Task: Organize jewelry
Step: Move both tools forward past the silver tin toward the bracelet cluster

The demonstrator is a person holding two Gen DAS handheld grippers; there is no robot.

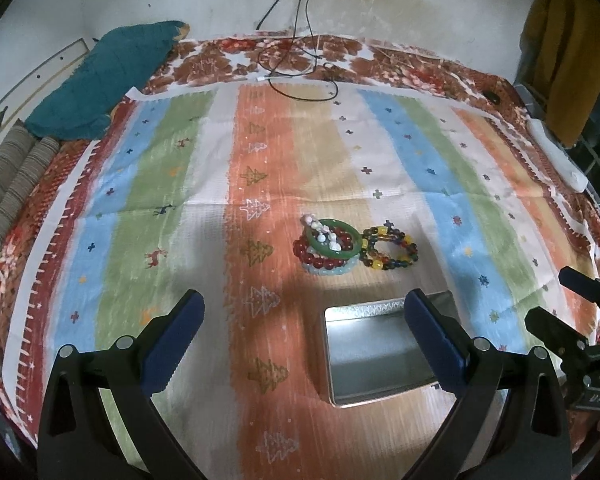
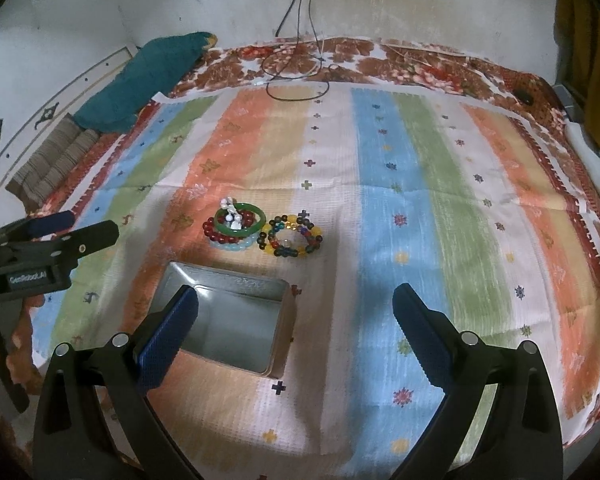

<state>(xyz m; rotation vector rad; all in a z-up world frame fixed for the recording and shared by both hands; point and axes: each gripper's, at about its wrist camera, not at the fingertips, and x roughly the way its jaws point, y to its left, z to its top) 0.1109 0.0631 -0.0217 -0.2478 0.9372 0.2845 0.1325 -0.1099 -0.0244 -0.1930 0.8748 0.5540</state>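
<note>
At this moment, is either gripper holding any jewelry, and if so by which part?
Nothing is held. The left gripper and right gripper are both open, above the cloth; the bracelets lie untouched beyond the tin.

Room's dim, light coming from overhead/behind: soft dark shadows fall across the striped cloth [image 1: 260, 184] near the tin [image 1: 374, 356], w/ a bright patch just past them. Tin's inner wall [image 2: 236, 288] throws a small glare spot. Both views are heavy fisheye: cloth edges bow, corners go black w/ vignette. Center's fairly sharp; beads [image 2: 292, 240] readable, but the weave smears a bit lower down. Wall [image 1: 380, 8] at the back looks washed out, stained yellowish. Colors muted, slightly grainy.
</note>
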